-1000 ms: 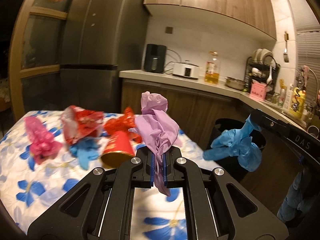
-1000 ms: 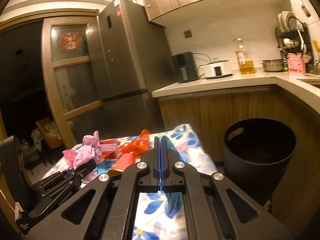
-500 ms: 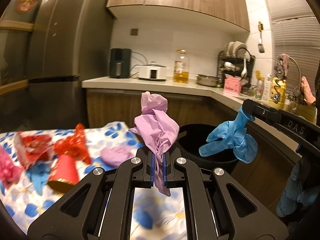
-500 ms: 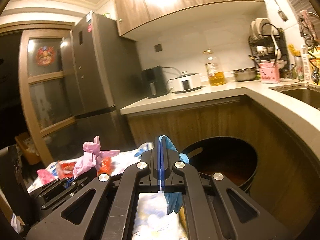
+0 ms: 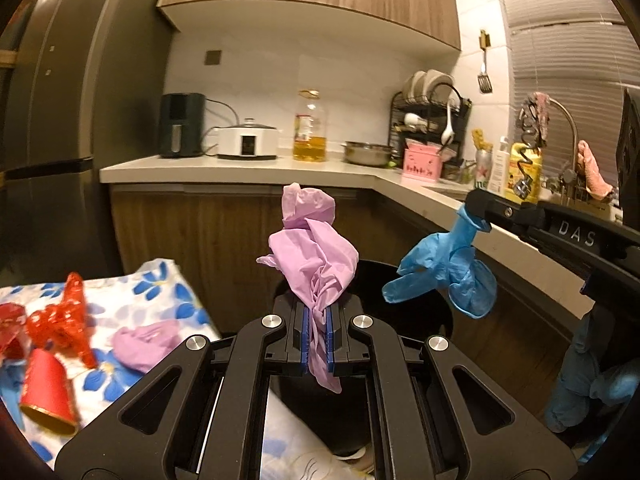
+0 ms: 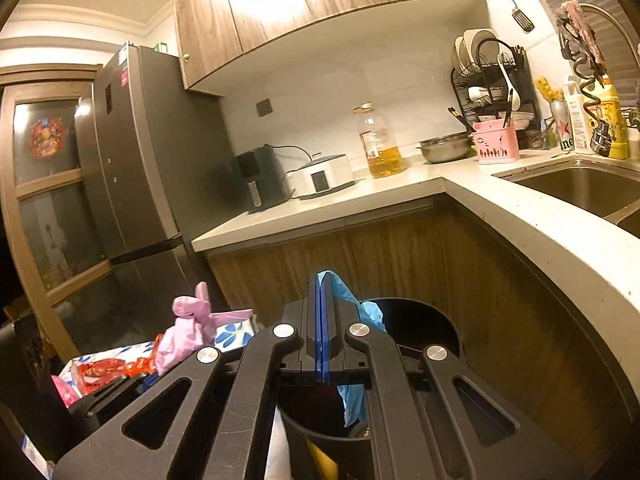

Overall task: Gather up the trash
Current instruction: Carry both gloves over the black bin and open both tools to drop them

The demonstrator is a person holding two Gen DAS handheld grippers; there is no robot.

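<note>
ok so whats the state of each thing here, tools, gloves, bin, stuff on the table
left tool: shut on the crumpled pink rubber glove, over the bin
right tool: shut on the crumpled blue rubber glove, dangling over the bin
round black trash bin: open, no lid
second pink glove: lying loose on the floral tablecloth
red paper cup: tipped on its side
red crinkled wrapper: loose on the cloth

Both wrist views face the counter point(image 5: 240, 168) closely; both probably share the bin point(image 6: 420, 320).
</note>
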